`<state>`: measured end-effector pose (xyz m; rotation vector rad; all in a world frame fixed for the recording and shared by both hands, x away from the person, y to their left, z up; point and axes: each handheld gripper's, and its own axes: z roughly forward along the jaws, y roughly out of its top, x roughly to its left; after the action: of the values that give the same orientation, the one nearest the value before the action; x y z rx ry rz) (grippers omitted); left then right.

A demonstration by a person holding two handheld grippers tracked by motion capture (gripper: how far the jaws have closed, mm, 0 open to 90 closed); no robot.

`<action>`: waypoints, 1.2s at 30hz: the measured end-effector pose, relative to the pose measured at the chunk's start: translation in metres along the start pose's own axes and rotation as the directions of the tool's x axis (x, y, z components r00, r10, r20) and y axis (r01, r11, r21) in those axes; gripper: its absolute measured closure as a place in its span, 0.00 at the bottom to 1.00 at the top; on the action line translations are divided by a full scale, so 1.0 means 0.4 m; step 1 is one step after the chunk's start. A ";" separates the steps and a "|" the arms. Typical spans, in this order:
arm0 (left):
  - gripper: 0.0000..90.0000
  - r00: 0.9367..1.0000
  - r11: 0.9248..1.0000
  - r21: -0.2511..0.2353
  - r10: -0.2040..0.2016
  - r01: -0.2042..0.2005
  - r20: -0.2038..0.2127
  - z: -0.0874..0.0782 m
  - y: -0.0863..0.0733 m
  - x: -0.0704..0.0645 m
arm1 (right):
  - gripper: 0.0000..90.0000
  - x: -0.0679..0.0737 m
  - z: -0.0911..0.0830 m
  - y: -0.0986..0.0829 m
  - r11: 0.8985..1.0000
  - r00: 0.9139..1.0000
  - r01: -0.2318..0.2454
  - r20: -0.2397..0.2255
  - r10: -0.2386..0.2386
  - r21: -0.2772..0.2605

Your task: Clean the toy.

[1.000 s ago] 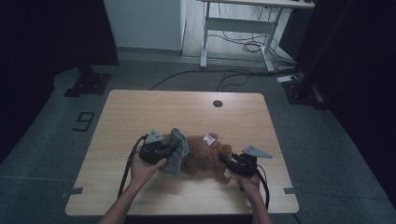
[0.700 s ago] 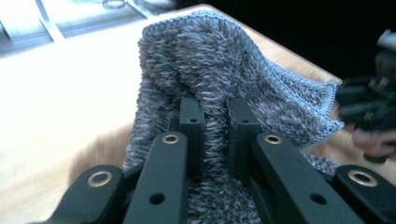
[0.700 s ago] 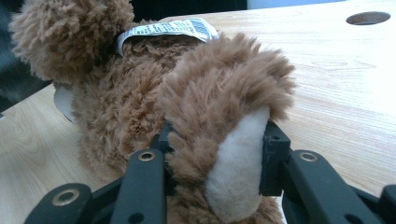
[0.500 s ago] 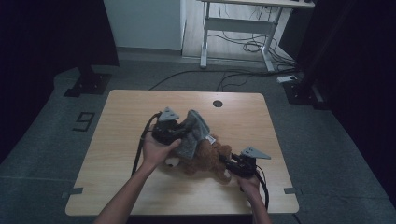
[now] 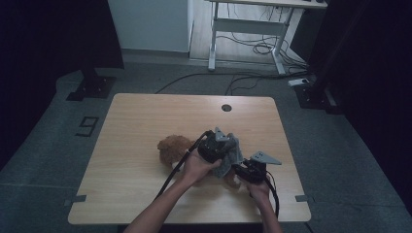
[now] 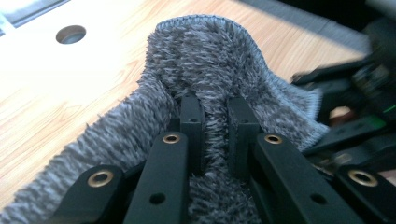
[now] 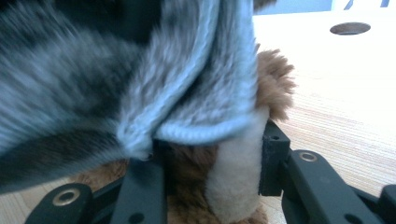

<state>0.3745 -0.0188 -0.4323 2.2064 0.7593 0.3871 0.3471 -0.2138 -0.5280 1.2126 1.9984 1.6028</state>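
Fingers (image 6: 191,122) of the left gripper (image 5: 217,145), clamped on the grey cloth (image 6: 205,56), have been carried rightward across the brown plush toy (image 5: 171,147), whose leg the right gripper (image 7: 212,154) grips, toward lower centre, suggesting wiping.

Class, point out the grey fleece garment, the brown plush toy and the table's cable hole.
grey fleece garment (image 6: 205,56), left gripper view, fuzzy top fold.
brown plush toy (image 5: 171,146), high view, its head.
cable hole (image 5: 226,108), high view, its centre.

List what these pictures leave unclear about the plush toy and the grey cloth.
- Plush toy, high view: its middle is hidden under the left gripper, the hand and the grey cloth.
- Right gripper view: the cloth hangs in front, blurred, covering the toy's upper part.
- Left gripper view: the cloth's ends are cut off by the edges.
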 end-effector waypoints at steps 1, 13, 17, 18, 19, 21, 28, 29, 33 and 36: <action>0.88 1.000 1.000 0.000 0.005 -0.005 -0.009 -0.005 -0.003 0.001 | 0.70 -0.001 -0.001 0.000 1.000 1.000 0.002 -0.002 -0.002 0.000; 0.88 0.990 0.998 0.060 0.006 0.003 -0.143 -0.095 -0.070 0.090 | 0.70 -0.002 -0.007 -0.002 1.000 1.000 0.023 0.004 -0.022 -0.018; 0.88 0.989 0.997 0.012 -0.075 0.078 -0.129 -0.145 -0.100 0.142 | 0.71 -0.003 -0.006 -0.005 0.999 0.999 0.035 0.003 -0.035 -0.024; 0.88 0.988 0.996 0.001 -0.090 0.091 -0.122 -0.158 -0.103 0.150 | 0.71 -0.003 -0.005 -0.006 0.999 0.999 0.035 0.002 -0.035 -0.023; 0.88 0.988 0.994 -0.012 -0.105 0.104 -0.116 -0.169 -0.103 0.156 | 0.71 -0.002 -0.005 -0.006 0.999 0.999 0.037 0.001 -0.037 -0.023; 0.88 0.988 0.993 -0.034 -0.118 0.115 -0.104 -0.187 -0.096 0.161 | 0.71 -0.001 -0.004 -0.007 0.999 0.999 0.042 -0.001 -0.042 -0.025; 0.88 0.992 0.992 -0.082 -0.106 0.100 -0.065 -0.179 -0.029 0.128 | 0.71 0.003 -0.004 -0.009 0.998 0.998 0.064 -0.006 -0.065 -0.029; 0.88 0.994 0.992 -0.080 -0.098 0.093 -0.057 -0.166 -0.016 0.118 | 0.71 0.004 -0.004 -0.009 0.997 0.998 0.068 -0.008 -0.069 -0.028; 0.88 0.997 0.997 -0.035 -0.069 0.068 -0.024 -0.087 0.022 0.074 | 0.71 0.006 -0.006 -0.009 0.997 0.997 0.074 -0.010 -0.075 -0.028; 0.88 0.999 0.999 0.038 -0.028 0.029 -0.035 -0.020 0.020 0.043 | 0.71 0.007 -0.007 -0.009 0.996 0.996 0.086 -0.012 -0.086 -0.031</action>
<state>0.3871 -0.0079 -0.4202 2.2274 0.8222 0.4008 0.3418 -0.2134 -0.5296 1.0922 1.9987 1.5984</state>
